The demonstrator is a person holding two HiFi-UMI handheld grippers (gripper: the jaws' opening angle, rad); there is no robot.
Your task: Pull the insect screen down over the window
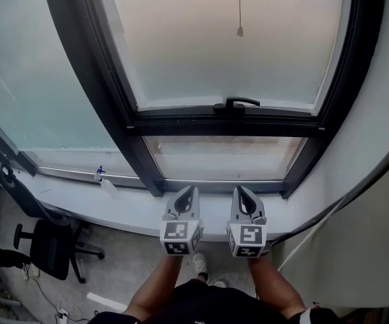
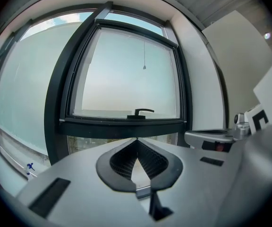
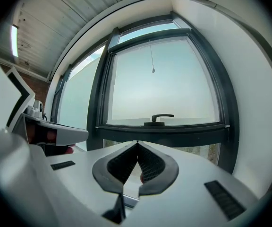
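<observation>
The window [image 1: 228, 46] takes up most of the head view: a pale, frosted upper pane set in a dark frame, with a narrow lower pane [image 1: 225, 157] beneath its crossbar. A second large pane [image 1: 39, 93] is seen to the left of the window, beyond a slanting dark post. A white sill [image 1: 113, 204] runs along below the window. A black office chair [image 1: 49, 245] stands on the floor below and to the left of the window.

The left hand-held gripper [image 1: 193, 190] and the right hand-held gripper [image 1: 238, 190] are held side by side just below the window, over the front edge of the sill, each pointed toward the glass and well short of it. In the left gripper view the left hand-held gripper [image 2: 137, 140] is seen fully closed, its ribbed pads met at the tip with nothing caught between them. The right hand-held gripper [image 3: 137, 143] is likewise seen pressed together and empty in its own view.

A black handle [image 1: 238, 103] sits on the window's crossbar, at the foot of the upper pane. The insect screen itself cannot be made out in any view. A thin pull cord [image 1: 240, 31] with a small weight at its end hangs from above over the top part of the window, well above both grippers and untouched. A small blue thing [image 1: 100, 173] lies on the sill, left of the window.
</observation>
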